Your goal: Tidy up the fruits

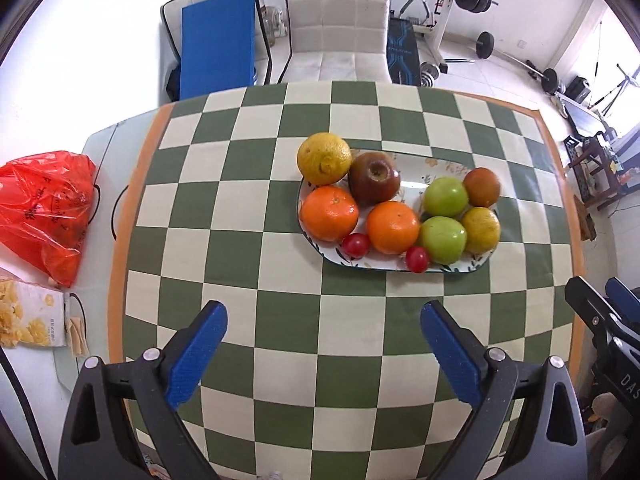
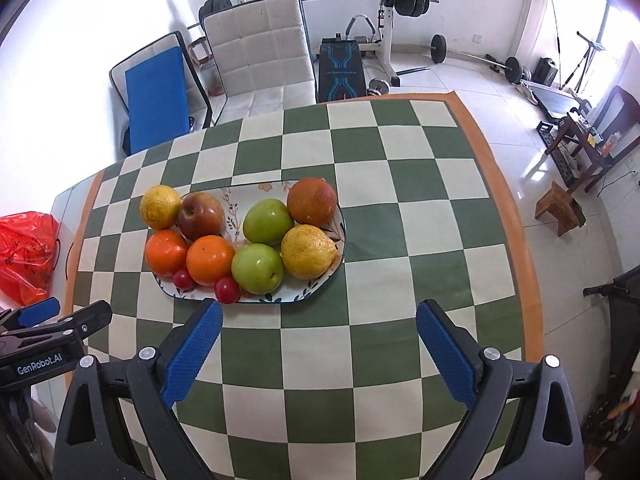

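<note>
since every fruit sits on the plate (image 1: pixel 404 270) ahead of both claws, left claw (image 1: pixel 324 336) and right claw (image 2: pixel 320 332) spread, empty; keep clear, nudge only the rim-hanging lemon (image 1: pixel 324 158) inward.

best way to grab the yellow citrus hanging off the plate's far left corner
Grip the yellow citrus across its round middle, from above and the open left side. It overhangs the plate rim, but the red apple touches its right.

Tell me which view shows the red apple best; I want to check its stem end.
The left wrist view: the red apple sits near the middle, its stem hollow facing the camera. The right wrist view shows it off to the side, smaller.
</note>
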The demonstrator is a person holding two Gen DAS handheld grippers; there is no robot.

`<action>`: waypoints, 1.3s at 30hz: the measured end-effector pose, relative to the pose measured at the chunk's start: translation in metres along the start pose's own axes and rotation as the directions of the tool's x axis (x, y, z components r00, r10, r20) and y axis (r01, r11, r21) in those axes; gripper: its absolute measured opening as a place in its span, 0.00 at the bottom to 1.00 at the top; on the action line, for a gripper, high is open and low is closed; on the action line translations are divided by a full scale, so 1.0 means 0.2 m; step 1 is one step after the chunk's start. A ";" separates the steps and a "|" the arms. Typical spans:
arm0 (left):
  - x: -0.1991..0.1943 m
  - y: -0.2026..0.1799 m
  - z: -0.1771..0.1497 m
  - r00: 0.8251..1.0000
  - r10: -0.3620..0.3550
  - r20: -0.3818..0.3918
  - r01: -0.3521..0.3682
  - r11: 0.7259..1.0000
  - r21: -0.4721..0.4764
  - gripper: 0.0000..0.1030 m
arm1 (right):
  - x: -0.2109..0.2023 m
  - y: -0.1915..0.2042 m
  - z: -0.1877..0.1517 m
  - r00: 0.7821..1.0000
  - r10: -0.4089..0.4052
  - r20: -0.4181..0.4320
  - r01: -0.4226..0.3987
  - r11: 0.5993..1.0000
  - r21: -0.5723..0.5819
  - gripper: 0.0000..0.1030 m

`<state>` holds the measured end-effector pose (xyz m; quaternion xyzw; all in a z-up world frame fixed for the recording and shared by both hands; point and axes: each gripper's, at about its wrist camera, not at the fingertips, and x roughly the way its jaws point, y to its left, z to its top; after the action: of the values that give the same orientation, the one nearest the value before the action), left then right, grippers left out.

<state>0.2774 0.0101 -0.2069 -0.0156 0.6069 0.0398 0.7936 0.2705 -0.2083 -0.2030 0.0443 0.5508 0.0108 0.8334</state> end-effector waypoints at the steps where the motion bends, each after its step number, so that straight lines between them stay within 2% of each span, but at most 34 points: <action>1: -0.05 0.00 -0.01 1.000 -0.006 0.014 0.006 1.000 0.003 0.96 | -0.04 0.00 -0.01 1.000 0.002 0.007 -0.002 1.000 -0.001 0.97; 6: -0.31 -0.01 -0.08 0.995 -0.027 0.094 0.025 0.999 0.023 0.96 | -0.29 0.02 -0.05 0.998 0.025 0.049 -0.025 1.000 -0.007 0.97; 12: -0.63 -0.02 -0.16 0.981 -0.041 0.190 0.032 0.998 0.051 0.96 | -0.63 0.05 -0.12 0.994 0.042 0.105 -0.040 0.999 -0.021 0.97; 19: -0.87 -0.02 -0.26 0.969 -0.082 0.232 0.069 0.996 0.063 0.96 | -1.04 0.09 -0.19 0.983 0.057 0.176 -0.050 0.998 -0.045 0.97; 26: -1.03 -0.01 -0.32 0.961 -0.103 0.258 0.091 0.994 0.058 0.96 | -1.34 0.12 -0.25 0.973 0.063 0.222 -0.051 0.997 -0.057 0.97; 32: -1.10 0.01 -0.35 0.959 -0.094 0.268 0.083 0.995 0.052 0.96 | -1.46 0.15 -0.28 0.971 0.067 0.228 -0.052 0.996 -0.070 0.97; 39: -1.12 0.03 -0.38 0.957 -0.098 0.272 0.090 0.995 0.040 0.96 | -1.49 0.14 -0.29 0.972 0.061 0.227 -0.050 0.997 -0.052 0.97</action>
<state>0.1466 0.0002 -0.0106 -0.0277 0.4903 -0.0045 0.8711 0.1010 -0.1962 0.0502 0.0415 0.4496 0.0416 0.8913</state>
